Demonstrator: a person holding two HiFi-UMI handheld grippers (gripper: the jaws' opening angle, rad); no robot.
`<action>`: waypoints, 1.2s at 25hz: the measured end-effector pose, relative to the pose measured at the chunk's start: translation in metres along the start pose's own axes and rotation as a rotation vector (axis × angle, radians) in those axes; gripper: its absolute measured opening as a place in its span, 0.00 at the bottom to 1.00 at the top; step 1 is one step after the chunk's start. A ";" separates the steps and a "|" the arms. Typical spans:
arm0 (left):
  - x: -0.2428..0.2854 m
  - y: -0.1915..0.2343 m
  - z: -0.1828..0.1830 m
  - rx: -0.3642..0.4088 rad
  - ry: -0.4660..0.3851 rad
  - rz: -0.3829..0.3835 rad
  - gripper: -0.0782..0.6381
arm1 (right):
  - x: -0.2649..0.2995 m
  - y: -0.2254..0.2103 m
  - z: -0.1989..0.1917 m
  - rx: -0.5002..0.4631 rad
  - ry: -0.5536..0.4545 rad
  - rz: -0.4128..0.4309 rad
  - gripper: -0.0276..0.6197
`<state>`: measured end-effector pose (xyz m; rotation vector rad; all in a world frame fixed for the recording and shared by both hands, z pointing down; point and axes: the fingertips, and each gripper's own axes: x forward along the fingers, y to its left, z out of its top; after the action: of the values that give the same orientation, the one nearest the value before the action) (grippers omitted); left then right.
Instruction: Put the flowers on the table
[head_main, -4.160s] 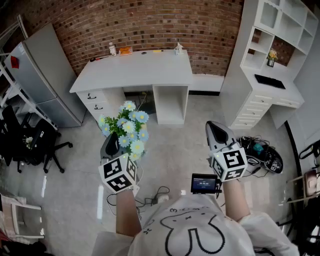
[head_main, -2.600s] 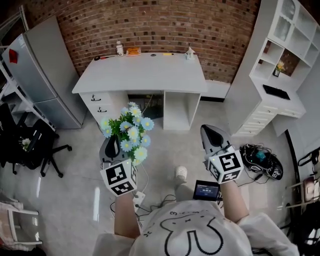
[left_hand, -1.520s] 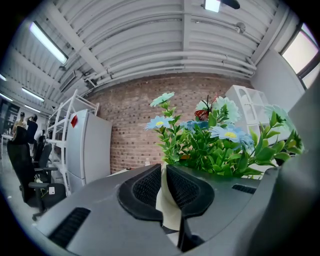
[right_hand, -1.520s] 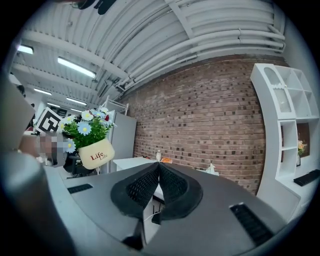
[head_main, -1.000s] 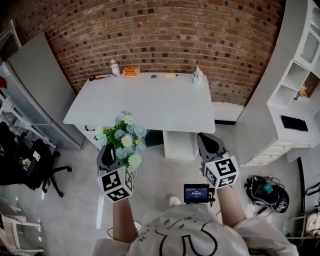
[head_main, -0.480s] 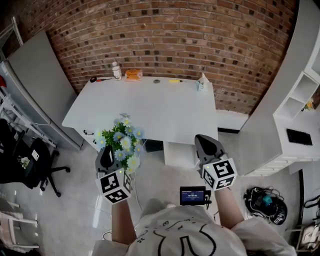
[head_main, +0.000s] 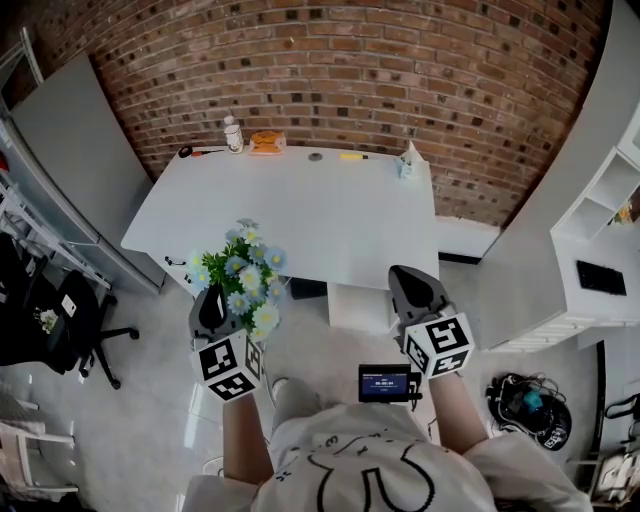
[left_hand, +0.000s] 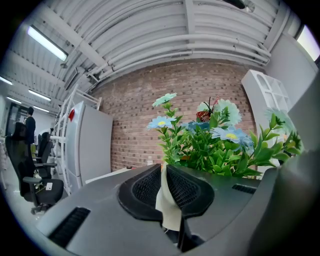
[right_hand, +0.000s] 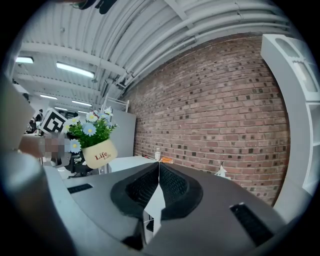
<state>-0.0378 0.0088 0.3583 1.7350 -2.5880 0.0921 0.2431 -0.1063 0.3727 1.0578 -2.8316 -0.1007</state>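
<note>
Nearer than before, table (head_main: 300, 215) is reached; flowers (head_main: 238, 285) are held by its near edge, left of middle. Pot rim (left_hand: 167, 200) is pinched by left gripper (head_main: 214, 300); right gripper (head_main: 408, 282) is closed, empty. Judged light, top-heavy; rim hold suffices if held upright.

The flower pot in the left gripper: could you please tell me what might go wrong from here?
1. The left gripper grips the flower pot only by its wall, so it might tilt or slip.
2. The flowers hang near the front edge of the table; setting down there risks a fall.
</note>
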 end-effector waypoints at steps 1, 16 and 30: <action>0.003 0.000 0.000 -0.001 0.001 -0.001 0.16 | 0.002 0.000 0.000 -0.002 0.002 0.000 0.07; 0.054 0.014 -0.009 -0.025 0.004 -0.042 0.16 | 0.052 0.006 -0.005 -0.026 0.047 -0.002 0.07; 0.169 0.080 -0.011 -0.006 0.030 -0.108 0.16 | 0.162 0.012 0.009 -0.020 0.052 -0.092 0.07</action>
<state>-0.1763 -0.1166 0.3758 1.8528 -2.4659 0.1072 0.1123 -0.2033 0.3795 1.1685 -2.7302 -0.1078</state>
